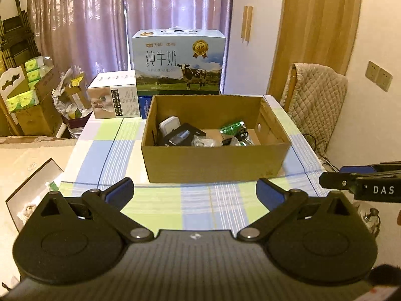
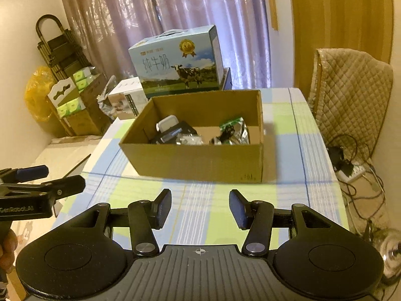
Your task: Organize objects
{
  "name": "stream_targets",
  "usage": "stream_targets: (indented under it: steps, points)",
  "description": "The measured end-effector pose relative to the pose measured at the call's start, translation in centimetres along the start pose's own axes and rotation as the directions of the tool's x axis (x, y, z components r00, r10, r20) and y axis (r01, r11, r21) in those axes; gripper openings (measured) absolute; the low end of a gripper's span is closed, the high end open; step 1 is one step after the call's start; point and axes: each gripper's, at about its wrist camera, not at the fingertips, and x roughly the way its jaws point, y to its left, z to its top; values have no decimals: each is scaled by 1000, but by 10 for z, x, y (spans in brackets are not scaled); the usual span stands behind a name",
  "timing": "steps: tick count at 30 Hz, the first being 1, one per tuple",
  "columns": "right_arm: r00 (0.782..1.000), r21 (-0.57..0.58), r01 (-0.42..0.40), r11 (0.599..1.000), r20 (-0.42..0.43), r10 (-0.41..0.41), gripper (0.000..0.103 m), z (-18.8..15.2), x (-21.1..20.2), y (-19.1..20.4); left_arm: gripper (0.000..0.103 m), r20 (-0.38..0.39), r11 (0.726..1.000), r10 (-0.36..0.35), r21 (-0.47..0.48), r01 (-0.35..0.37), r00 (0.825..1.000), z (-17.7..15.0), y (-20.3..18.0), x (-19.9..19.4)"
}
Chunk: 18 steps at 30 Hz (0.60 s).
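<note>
While both my claws hover near the table edge | left claw [image 1: 195, 192] spread apart, empty | right claw [image 2: 200, 209] apart, empty | open brown cardboard box [image 1: 215, 161] ahead, far of me, holding small packets | risk: claws collide reaching together.

Ahead of you the open brown cardboard box [image 1: 215, 160] sits on the checked blue-and-green tablecloth [image 1: 195, 205], small packets and gadgets inside. Behind it stands the blue milk carton printed with a cow [image 1: 178, 62], a smaller white carton [image 1: 114, 97] to its left. Right of the table, a quilted beige chair cover [image 2: 351, 95].
</note>
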Motion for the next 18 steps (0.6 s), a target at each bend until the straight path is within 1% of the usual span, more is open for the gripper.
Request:
stream_targets:
  steps: [8,11,13,18]
  points:
    - [999,-31,34,999,9,-34,48,-37,-36,11,102,13,999,-9,-39,10,1000,-31,-1,-43]
    - [1000,-17,23,1000,16,-22,48,-49,-50,13,102,20,999,-18,-41,19,1000,-41,-3,-56]
    - [1000,-12,20,1000,19,-20,48,-55,-57,14,102,22,999,-16,-36,17,1000,-48,-6,-62]
    - [1000,1,9,1000,28,-9,48,-68,-72,15,102,6,998,-3,-62,3,1000,-65,-8,-68]
